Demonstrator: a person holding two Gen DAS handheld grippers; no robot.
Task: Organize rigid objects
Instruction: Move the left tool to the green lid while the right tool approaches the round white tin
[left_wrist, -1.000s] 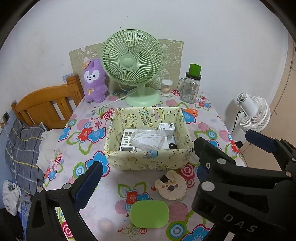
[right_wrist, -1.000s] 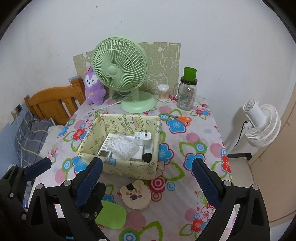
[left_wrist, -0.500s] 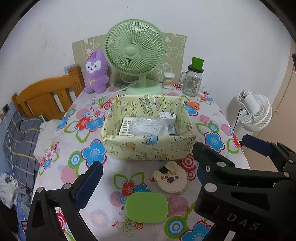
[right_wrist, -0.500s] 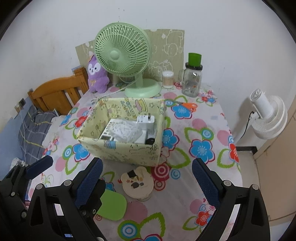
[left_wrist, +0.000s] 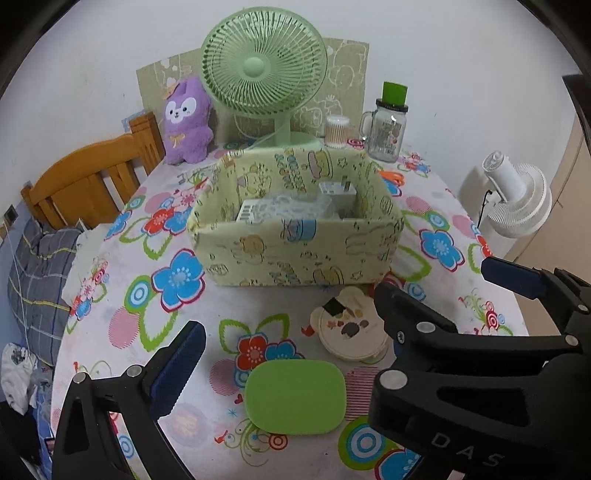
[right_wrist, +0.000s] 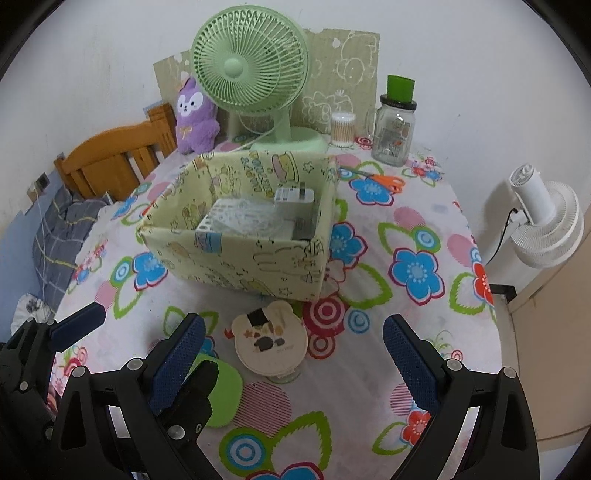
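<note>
Both grippers hovered above the flowered table (right_wrist: 417, 236) with nothing held. The left gripper (left_wrist: 284, 354) had its fingers spread wide over a green case (left_wrist: 295, 397) at 6 o'clock. The right gripper (right_wrist: 291, 347) was likewise spread around a round bear-shaped box (right_wrist: 269, 341). A yellow fabric bin (right_wrist: 240, 254) holding white gadgets stood at 12 o'clock, before a green fan (right_wrist: 251, 70).

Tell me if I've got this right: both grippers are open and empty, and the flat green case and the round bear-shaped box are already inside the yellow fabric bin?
Not quite. The flat green case and the round bear-shaped box lie on the tablecloth in front of the yellow fabric bin, as both wrist views show. Both grippers are indeed open and empty.
</note>
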